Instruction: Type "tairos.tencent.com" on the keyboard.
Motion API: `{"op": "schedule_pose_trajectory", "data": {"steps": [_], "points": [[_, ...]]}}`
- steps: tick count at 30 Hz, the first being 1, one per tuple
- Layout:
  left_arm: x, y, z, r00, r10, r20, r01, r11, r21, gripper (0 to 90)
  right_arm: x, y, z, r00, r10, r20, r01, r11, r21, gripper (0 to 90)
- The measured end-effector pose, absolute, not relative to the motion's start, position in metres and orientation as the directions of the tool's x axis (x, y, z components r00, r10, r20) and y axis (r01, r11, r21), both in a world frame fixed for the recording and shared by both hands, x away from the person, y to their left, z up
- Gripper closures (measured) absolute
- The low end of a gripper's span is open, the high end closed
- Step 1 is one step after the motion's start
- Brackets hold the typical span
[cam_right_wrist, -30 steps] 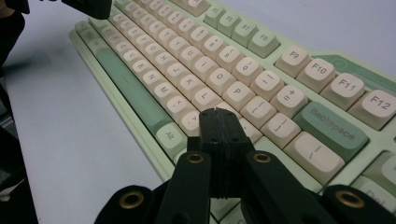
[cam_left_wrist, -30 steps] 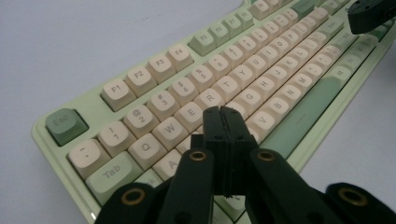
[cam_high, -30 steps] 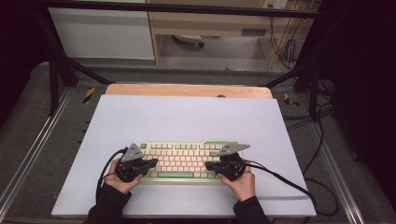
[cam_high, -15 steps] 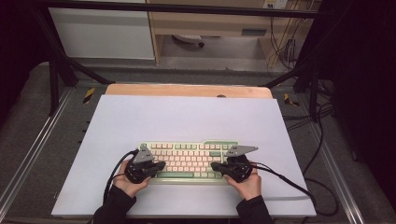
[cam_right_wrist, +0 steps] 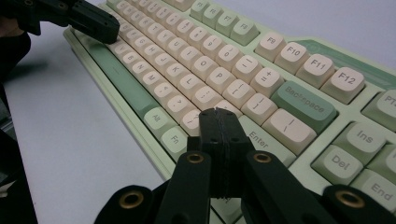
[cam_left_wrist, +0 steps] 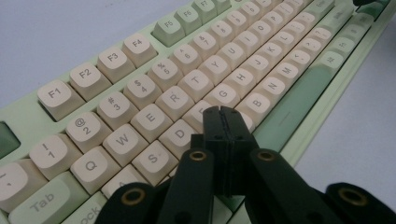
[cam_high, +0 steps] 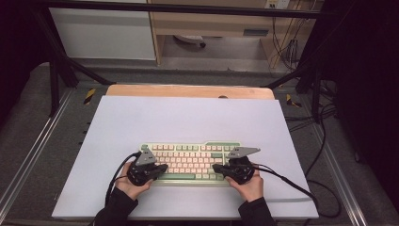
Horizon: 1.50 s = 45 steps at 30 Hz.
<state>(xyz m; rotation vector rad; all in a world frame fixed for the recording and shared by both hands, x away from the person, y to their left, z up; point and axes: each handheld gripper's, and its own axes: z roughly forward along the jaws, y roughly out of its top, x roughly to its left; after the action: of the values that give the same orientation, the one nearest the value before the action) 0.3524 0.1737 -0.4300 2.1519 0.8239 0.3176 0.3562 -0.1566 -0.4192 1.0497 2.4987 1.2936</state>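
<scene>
A pale green keyboard (cam_high: 190, 160) with cream keys lies near the front edge of the white tabletop. My left gripper (cam_high: 163, 169) rests over the keyboard's left end, jaws shut and empty. In the left gripper view its shut tips (cam_left_wrist: 223, 113) hover just above the letter keys (cam_left_wrist: 187, 84) near D and F. My right gripper (cam_high: 216, 168) sits over the keyboard's right end, also shut on nothing. In the right gripper view its tips (cam_right_wrist: 218, 114) hang above the keys beside Enter (cam_right_wrist: 261, 137), and the left gripper (cam_right_wrist: 88, 21) shows at the far end.
The white tabletop (cam_high: 188, 117) stretches wide behind the keyboard, with a wooden strip (cam_high: 188, 91) along its far edge. Black cables (cam_high: 291, 183) trail from both grippers toward the front and right. Metal frame rails (cam_high: 28, 155) run along both sides.
Both hands have edged slightly to the right along the keyboard's front. Both pairs of jaws stay shut.
</scene>
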Motion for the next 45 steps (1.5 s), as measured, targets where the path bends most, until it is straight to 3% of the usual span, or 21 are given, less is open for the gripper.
{"op": "schedule_pose_trajectory", "data": {"steps": [45], "points": [[0.364, 0.189, -0.412, 0.718, 0.695, -0.038, 0.459, -0.431, 0.777, 89.7, 0.356, -0.156, -0.421, -0.749, 0.636, 0.186, 0.523, 0.396, 0.754, 90.0]]}}
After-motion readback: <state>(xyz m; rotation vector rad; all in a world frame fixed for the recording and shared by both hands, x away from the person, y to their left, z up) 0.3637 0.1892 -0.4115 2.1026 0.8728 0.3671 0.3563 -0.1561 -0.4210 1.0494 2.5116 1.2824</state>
